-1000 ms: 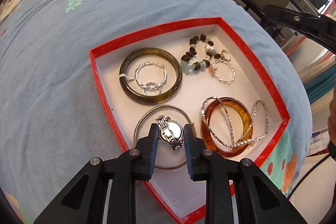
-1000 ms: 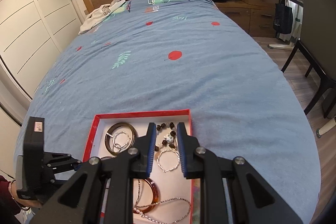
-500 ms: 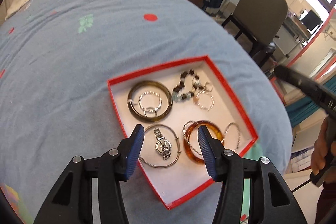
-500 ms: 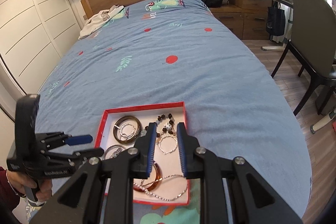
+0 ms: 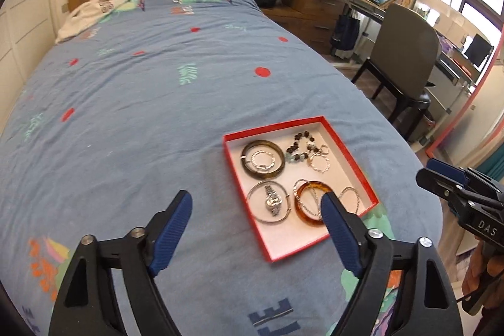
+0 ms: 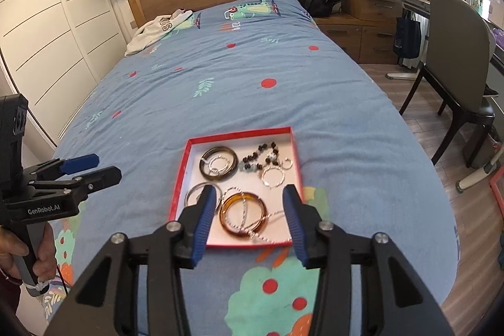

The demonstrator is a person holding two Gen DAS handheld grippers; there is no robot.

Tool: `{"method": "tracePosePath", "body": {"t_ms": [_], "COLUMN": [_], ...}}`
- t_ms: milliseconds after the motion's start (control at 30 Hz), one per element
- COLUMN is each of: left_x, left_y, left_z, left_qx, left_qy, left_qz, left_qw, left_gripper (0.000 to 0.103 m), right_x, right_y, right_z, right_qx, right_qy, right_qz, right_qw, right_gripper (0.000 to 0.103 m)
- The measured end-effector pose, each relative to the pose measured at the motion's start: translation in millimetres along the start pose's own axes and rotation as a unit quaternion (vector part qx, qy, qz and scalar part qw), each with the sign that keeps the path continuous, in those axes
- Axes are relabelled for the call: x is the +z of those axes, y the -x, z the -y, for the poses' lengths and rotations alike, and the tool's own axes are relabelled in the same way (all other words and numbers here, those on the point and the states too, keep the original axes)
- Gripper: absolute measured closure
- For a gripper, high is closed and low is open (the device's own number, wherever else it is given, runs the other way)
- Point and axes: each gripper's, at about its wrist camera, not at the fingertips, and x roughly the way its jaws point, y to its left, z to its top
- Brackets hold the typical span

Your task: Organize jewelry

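We see the left claw [image 5: 253,203] held above the bed [image 5: 141,90], its jaws spread wide with nothing between them; they have just been opening. Ahead of it and a little toward its right finger [image 5: 338,229] lies the red box [image 5: 267,241] on the blue bedcover. Inside the box, nearest the left claw, a silver watch [image 5: 272,202] rests within a thin silver hoop [image 5: 258,194], and beside it an amber bangle [image 5: 302,207] is crossed by silver chains. Farther from the claw sit a dark bangle [image 5: 263,175] with a twisted silver ring [image 5: 264,161] inside it, a bead bracelet [image 5: 299,147] and small silver hoops [image 5: 319,162].

The right claw [image 6: 250,207] also hangs over the near end of the box, parted and empty, its jaws having just been opening too. The amber bangle [image 6: 242,214] shows in the gap between its blue fingers [image 6: 204,219], untouched. A hand [image 6: 34,254] grips the left claw's handle at the left edge of the right wrist view.
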Motion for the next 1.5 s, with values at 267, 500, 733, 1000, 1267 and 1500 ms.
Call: {"method": "tracePosePath", "body": {"t_ms": [267,500,733,1000,1267,1500], "left_x": [-39,-68,-87,-103,-116,-121], "left_y": [28,46,57,65,65,67], "left_z": [0,13,8,-6,-15,-17], "left_qx": [0.052,0.098,0.131,0.139,0.132,0.135], "left_qy": [0.037,0.058,0.08,0.091,0.099,0.096], "left_qz": [0.038,0.054,0.05,0.056,0.044,0.05], "left_qw": [0.9973,0.992,0.9869,0.9845,0.9853,0.985], "left_gripper": [0.012,0.012,0.012,0.006,0.006,0.002], "right_x": [-32,-53,-74,-89,-93,-97], "right_y": [19,23,12,7,11,11], "right_z": [-18,-19,-25,-42,-50,-52], "right_qx": [-0.007,-0.011,-0.002,0.006,0.003,0.003], "right_qy": [0.003,0.014,0.016,0.027,0.031,0.028], "right_qz": [0.008,0.002,-0.015,-0.031,-0.031,-0.035], "right_qw": [1.0,1.0,1.0,0.999,0.999,0.999], "right_gripper": [0.042,0.038,0.038,0.038,0.038,0.038]}}
